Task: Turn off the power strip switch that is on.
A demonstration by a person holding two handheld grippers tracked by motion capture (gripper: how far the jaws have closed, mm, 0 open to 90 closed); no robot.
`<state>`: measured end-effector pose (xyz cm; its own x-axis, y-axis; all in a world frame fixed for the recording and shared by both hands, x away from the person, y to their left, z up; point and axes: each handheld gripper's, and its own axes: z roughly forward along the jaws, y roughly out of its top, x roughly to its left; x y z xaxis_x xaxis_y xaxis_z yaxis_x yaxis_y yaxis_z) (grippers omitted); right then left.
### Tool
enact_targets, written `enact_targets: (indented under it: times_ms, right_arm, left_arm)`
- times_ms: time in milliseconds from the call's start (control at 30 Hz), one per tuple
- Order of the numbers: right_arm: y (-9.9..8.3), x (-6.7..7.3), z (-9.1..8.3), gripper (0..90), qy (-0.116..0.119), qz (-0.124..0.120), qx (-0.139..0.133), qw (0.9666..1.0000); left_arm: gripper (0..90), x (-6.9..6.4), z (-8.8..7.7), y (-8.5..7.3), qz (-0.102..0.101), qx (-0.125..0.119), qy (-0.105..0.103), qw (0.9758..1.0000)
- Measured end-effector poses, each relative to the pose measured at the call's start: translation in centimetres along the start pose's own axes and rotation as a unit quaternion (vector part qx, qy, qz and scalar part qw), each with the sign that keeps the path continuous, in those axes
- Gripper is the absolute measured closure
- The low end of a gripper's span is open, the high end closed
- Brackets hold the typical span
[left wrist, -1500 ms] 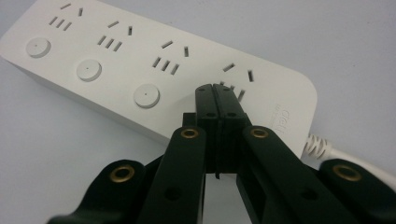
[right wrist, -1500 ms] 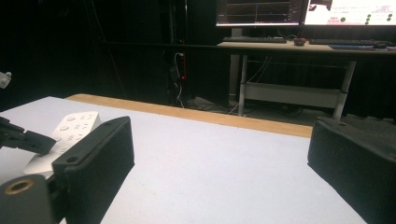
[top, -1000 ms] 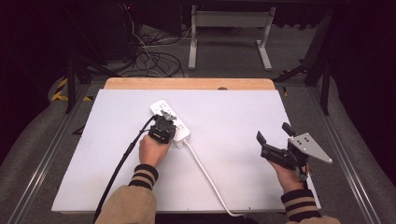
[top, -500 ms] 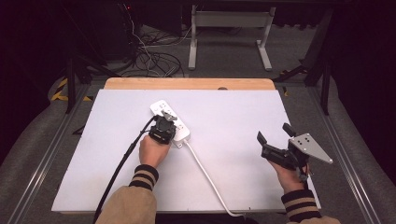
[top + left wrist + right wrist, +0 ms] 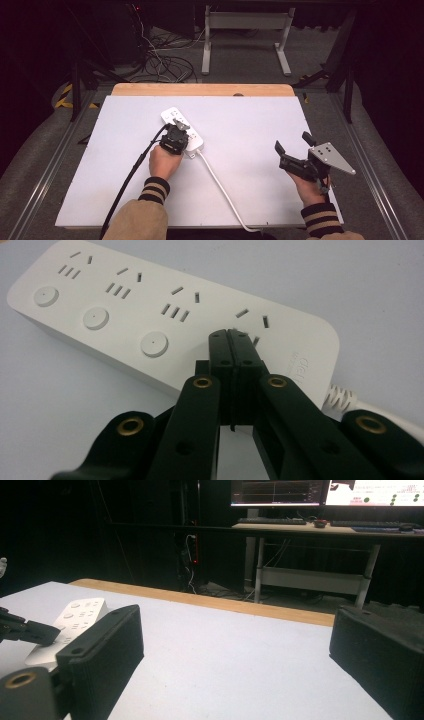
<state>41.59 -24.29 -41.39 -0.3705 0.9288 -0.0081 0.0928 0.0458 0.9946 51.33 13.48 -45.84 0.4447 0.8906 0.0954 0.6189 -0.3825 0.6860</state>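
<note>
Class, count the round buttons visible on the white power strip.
3 on the power strip: one by its far end, one next along, one nearest the shut left tongs. The tongs may hide a fourth.
</note>
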Motion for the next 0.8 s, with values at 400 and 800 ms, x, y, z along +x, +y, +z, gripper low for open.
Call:
enact_targets:
  times_ms: [400,800]
  right_arm:
    - [0.0,0.0,0.1,7.4,0.000,-0.002,0.000,1.0000]
    - [0.0,0.0,0.1,7.5,0.002,-0.001,0.002,1.0000]
  left_arm:
    - [90.0,0.2,0.0,0.1,0.001,0.002,-0.007,1.0000]
    - [90.0,1.3,-0.2,-0.3,-0.013,-0.009,-0.003,0.9999]
